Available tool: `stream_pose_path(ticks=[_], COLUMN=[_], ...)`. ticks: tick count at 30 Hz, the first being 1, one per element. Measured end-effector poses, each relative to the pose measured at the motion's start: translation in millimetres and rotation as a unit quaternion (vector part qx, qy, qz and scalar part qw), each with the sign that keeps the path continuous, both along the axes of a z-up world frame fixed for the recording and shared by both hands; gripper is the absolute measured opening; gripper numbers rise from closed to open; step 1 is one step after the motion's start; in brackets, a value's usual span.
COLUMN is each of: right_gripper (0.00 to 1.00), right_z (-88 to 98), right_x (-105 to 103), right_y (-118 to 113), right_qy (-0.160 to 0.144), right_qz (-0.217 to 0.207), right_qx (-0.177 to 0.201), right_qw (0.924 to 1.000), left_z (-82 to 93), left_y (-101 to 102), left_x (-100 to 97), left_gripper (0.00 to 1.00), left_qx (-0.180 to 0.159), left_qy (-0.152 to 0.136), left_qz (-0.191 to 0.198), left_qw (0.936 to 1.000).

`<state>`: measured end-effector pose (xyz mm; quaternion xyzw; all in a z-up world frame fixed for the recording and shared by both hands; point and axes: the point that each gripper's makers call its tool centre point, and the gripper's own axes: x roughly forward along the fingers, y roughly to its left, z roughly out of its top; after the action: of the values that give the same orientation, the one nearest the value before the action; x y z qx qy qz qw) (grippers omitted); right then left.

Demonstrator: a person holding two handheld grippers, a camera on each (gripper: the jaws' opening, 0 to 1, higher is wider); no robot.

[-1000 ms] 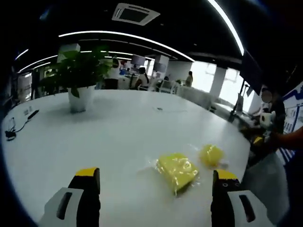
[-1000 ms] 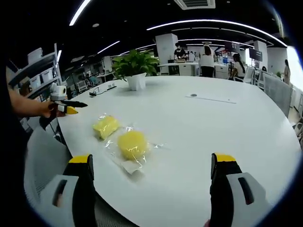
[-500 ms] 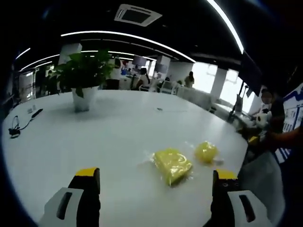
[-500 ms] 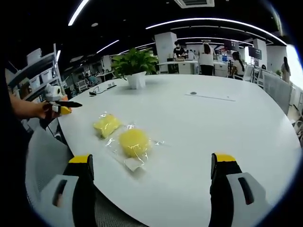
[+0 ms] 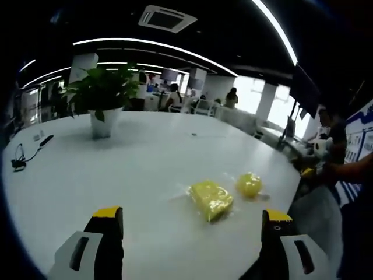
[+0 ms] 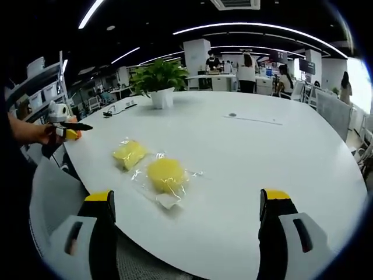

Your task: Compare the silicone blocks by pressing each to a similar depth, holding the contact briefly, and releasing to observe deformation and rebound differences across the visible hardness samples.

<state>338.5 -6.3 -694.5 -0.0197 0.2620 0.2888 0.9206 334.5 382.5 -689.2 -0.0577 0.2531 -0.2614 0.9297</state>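
Spread across both views: a broad white round table (image 5: 134, 169) in an open-plan office, lit by curved ceiling light strips (image 6: 256, 26). At its far side, a potted plant (image 5: 102, 96) in a white pot, with a dark cable (image 5: 20, 157) lying near the rim. Beyond, seated and standing people (image 6: 247, 70) among desks. Near the table's edge, side by side and just apart, two yellow silicone blocks in clear plastic wrap: a squarish block (image 5: 210, 198) and a rounder block (image 5: 249, 185), seen again in the right gripper view as squarish block (image 6: 129, 154) and rounder block (image 6: 166, 175). Held above the table, clear of both blocks: left gripper (image 5: 189, 233), jaws spread wide and gripping nothing; right gripper (image 6: 186, 224), likewise wide apart and bare. At the far left of the right gripper view, a hand (image 6: 44, 133) holding the left gripper (image 6: 67, 125).
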Motion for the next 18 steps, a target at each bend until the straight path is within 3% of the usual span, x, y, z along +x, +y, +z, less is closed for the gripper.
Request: stream_pose_path(ticks=[4, 9, 13, 18], right_gripper=[0.97, 0.97, 0.97, 0.97], right_z=[0.8, 0.1, -0.6, 2.6], right_x=[-1, -4, -3, -2], right_y=[-1, -5, -10, -15], right_qy=[0.000, 0.004, 0.008, -0.001], right_qz=[-0.007, -0.008, -0.001, 0.008], right_qx=[-0.003, -0.001, 0.001, 0.007], right_qw=[1.0000, 1.0000, 1.0000, 0.9999], left_z=[-1.0, 4.0, 15.5, 21.5], left_y=[-8, -20, -32, -55], left_x=[-2.8, 8.2, 20.3, 37.7], left_gripper=[1.00, 1.00, 1.00, 1.00], left_qx=[-0.009, -0.029, -0.068, -0.058], left_qy=[0.009, 0.017, 0.025, 0.019], left_qz=[-0.010, -0.004, 0.018, 0.012], left_qw=[0.9999, 0.9994, 0.9972, 0.9980])
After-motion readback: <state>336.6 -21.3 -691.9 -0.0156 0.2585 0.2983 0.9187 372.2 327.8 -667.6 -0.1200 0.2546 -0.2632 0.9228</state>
